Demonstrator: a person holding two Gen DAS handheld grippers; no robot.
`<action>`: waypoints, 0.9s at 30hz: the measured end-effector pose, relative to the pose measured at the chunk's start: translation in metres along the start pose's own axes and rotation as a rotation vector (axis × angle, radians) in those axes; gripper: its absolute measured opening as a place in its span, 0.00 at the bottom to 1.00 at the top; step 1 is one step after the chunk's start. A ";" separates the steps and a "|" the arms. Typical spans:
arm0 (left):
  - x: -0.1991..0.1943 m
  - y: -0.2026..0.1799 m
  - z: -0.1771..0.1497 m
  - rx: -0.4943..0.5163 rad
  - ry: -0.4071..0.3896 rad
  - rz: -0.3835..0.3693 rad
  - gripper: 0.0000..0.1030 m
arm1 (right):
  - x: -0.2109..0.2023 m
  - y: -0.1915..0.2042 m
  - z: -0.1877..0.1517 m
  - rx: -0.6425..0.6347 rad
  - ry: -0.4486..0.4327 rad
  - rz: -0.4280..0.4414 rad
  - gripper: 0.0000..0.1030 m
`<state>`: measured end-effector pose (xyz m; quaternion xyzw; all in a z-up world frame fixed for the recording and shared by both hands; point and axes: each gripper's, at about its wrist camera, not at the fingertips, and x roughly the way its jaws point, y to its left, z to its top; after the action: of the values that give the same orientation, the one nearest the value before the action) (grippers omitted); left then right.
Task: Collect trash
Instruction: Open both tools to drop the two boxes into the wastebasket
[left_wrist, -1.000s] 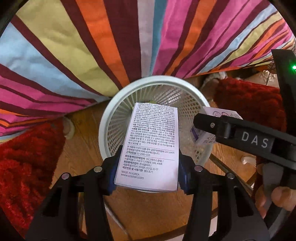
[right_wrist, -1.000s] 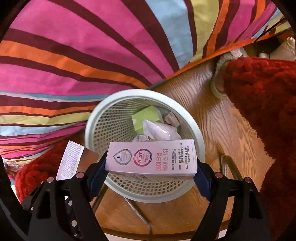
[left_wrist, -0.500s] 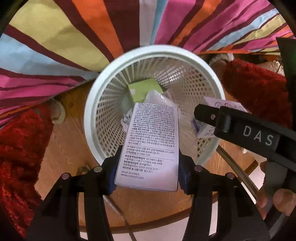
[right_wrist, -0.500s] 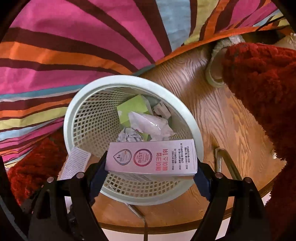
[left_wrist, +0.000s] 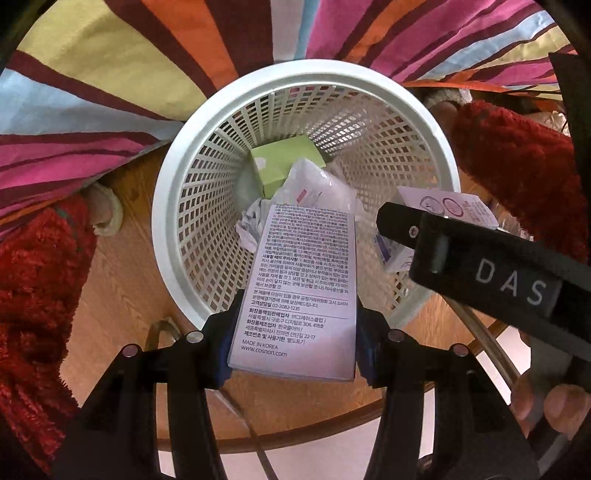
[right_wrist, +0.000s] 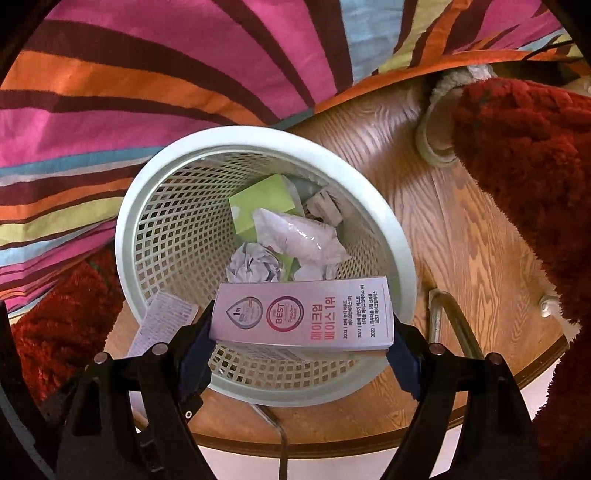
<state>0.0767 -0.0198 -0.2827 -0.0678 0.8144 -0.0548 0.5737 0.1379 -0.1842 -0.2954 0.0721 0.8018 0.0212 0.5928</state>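
**A:** Where are the two cartons right now?

**B:** Both hang over the mouth of the round white plastic lattice wastebasket (left_wrist: 173, 206). The left gripper (left_wrist: 293, 332) is clamped on the long sides of a flat white cardboard box printed with small black Korean text (left_wrist: 306, 280), its far end reaching in over the rim. The right gripper (right_wrist: 301, 349) grips a pale lilac carton with pink lettering and a round "BEST" badge (right_wrist: 303, 314) by its short ends, crosswise above the near rim.

**A:** Is there room inside?

**B:** I think so. A light green box (right_wrist: 264, 206), a crumpled white plastic wrapper (right_wrist: 299, 236) and a ball of crumpled paper (right_wrist: 253, 266) lie at the bottom, with plenty of wall showing above them.

**A:** So how do we let go cleanly?

**B:** The lilac carton is the concern: held sideways just over the near rim, it could catch the edge and tip onto the wooden floor (right_wrist: 461, 229). I'd bring it further over the centre first, then spread the fingers. The text box looks ready; tilting its nose down should send it in.

**A:** Both together?

**B:** Better one after the other, so they don't knock each other.
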 end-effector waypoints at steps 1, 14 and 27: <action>0.002 0.000 0.000 -0.002 0.008 0.000 0.51 | 0.001 0.000 0.000 -0.002 0.004 0.002 0.76; 0.002 0.006 -0.002 -0.040 0.005 0.008 0.73 | 0.004 0.003 0.001 -0.009 0.010 -0.031 0.90; -0.030 0.013 -0.012 -0.065 -0.117 0.018 0.73 | -0.011 0.000 -0.003 0.002 -0.025 -0.008 0.91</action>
<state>0.0750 -0.0013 -0.2532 -0.0821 0.7813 -0.0189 0.6185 0.1386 -0.1858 -0.2839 0.0698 0.7946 0.0169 0.6029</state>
